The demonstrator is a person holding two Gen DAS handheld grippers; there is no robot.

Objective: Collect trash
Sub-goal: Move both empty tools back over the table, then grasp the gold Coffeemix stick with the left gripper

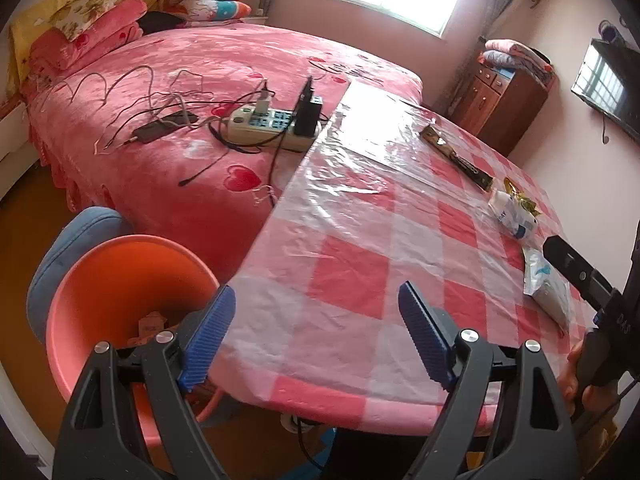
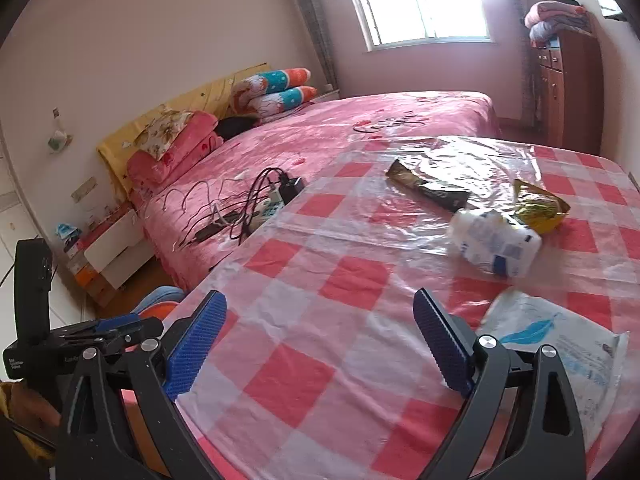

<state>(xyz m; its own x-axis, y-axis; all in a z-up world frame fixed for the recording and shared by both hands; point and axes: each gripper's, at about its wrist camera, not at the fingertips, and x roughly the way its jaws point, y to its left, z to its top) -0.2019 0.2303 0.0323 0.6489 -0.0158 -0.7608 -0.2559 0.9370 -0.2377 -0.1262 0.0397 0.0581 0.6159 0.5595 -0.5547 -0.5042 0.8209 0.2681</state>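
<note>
Left wrist view: the left gripper (image 1: pixel 316 332) hangs with jaws spread and empty above the checkered table (image 1: pixel 360 216), beside an orange bin (image 1: pixel 120 276). Right wrist view: the right gripper (image 2: pixel 320 340), spread and empty, faces 4 wrappers, the white feather-print packet (image 2: pixel 560 344) nearest.

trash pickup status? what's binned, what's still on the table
Done: at least one scrap sits in the orange bin. In hand: nothing; left gripper and right gripper are both open and empty. Left on the table: dark wrapper, yellow bag, crumpled white pack, flat white pouch.
</note>
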